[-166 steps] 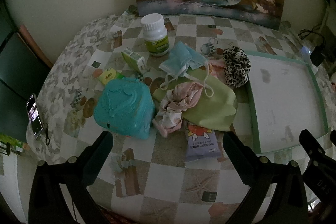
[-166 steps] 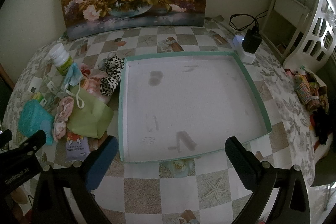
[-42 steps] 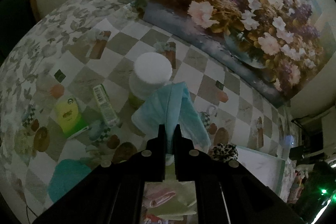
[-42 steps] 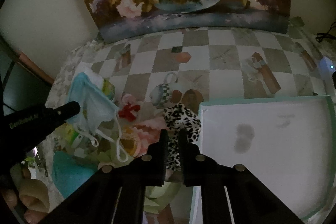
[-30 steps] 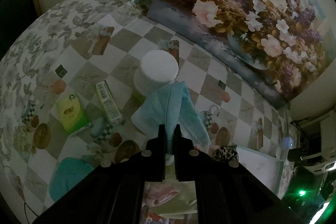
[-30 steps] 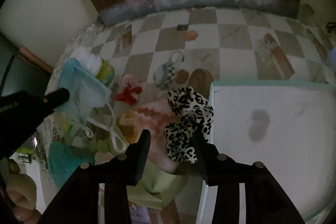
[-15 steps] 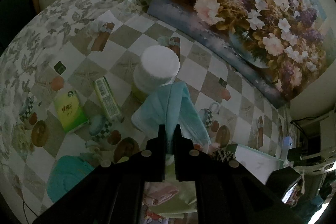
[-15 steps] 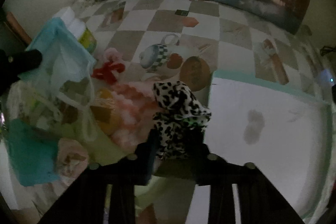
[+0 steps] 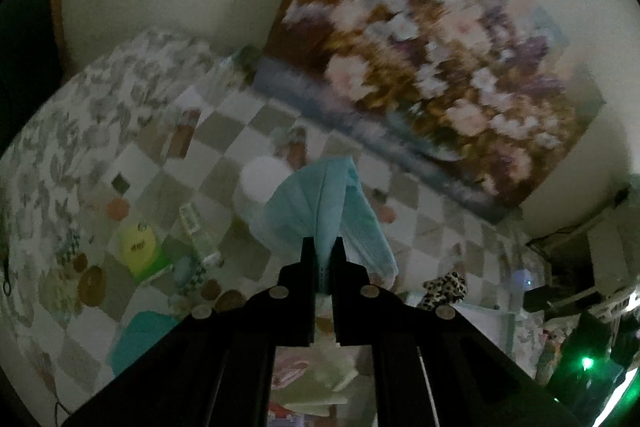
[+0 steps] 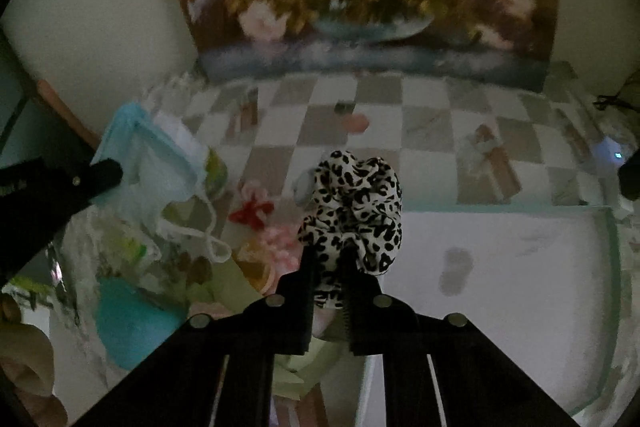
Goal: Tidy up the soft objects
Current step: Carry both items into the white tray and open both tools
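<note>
Right wrist view: the right gripper (image 10: 329, 259) is clamped on the leopard-print fabric scrunchie (image 10: 354, 211), lifted at the white teal-rimmed tray's (image 10: 612, 227) nine o'clock edge. The left gripper (image 9: 322, 253) pinches the pale-blue pleated face mask (image 9: 324, 211) — its dangling loops (image 10: 200, 233) could snag clutter below.
</note>
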`<action>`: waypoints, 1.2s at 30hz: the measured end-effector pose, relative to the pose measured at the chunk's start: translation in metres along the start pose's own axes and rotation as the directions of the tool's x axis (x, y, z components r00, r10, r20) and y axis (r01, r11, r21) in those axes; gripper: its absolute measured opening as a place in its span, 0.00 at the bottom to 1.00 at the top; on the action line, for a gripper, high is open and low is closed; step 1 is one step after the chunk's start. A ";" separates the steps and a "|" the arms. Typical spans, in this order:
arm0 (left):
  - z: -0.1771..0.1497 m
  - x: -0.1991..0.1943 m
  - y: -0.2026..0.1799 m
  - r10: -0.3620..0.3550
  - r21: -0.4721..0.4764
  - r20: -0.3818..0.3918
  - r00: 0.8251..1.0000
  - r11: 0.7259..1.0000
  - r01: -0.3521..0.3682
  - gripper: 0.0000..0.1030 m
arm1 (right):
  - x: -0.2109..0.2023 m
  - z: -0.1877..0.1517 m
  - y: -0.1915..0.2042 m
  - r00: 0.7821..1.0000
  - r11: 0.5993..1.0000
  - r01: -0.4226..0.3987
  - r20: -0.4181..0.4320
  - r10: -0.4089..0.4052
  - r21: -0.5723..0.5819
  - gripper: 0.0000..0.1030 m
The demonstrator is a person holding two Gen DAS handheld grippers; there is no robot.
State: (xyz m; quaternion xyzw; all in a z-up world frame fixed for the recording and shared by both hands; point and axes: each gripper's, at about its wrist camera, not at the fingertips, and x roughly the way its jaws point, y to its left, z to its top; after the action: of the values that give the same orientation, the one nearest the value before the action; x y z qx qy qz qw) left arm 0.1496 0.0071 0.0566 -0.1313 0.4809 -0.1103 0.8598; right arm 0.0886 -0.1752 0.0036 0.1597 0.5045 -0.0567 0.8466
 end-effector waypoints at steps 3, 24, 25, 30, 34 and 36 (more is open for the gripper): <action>0.000 -0.013 -0.017 -0.037 0.039 0.025 0.999 0.999 0.036 0.06 | -0.014 0.003 -0.018 0.999 0.999 0.031 0.018 -0.031 0.038 0.12; -0.116 0.063 -0.172 -0.110 0.386 -0.301 0.947 0.894 0.227 0.06 | -0.042 -0.025 -0.187 0.936 0.868 0.349 -0.090 -0.340 0.355 0.14; -0.121 0.067 -0.175 -0.104 0.393 -0.313 0.944 0.891 0.228 0.06 | -0.041 -0.025 -0.190 0.936 0.865 0.349 -0.097 -0.338 0.361 0.15; -0.137 0.073 -0.184 -0.070 0.435 -0.338 0.938 0.873 0.222 0.07 | -0.036 -0.026 -0.190 0.936 0.864 0.350 -0.110 -0.333 0.362 0.15; -0.139 0.077 -0.183 -0.057 0.426 -0.357 0.932 0.878 0.217 0.10 | -0.036 -0.026 -0.189 0.936 0.866 0.350 -0.112 -0.332 0.357 0.15; -0.138 0.078 -0.182 -0.053 0.418 -0.366 0.929 0.883 0.215 0.13 | -0.036 -0.026 -0.189 0.936 0.863 0.352 -0.114 -0.333 0.363 0.18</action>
State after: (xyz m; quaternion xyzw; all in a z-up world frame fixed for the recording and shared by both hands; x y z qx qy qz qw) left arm 0.0597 -0.2054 -0.0150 0.0593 0.5743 -0.3000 0.7594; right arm 0.0010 -0.3471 -0.0165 0.2286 0.5244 -0.2982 0.7641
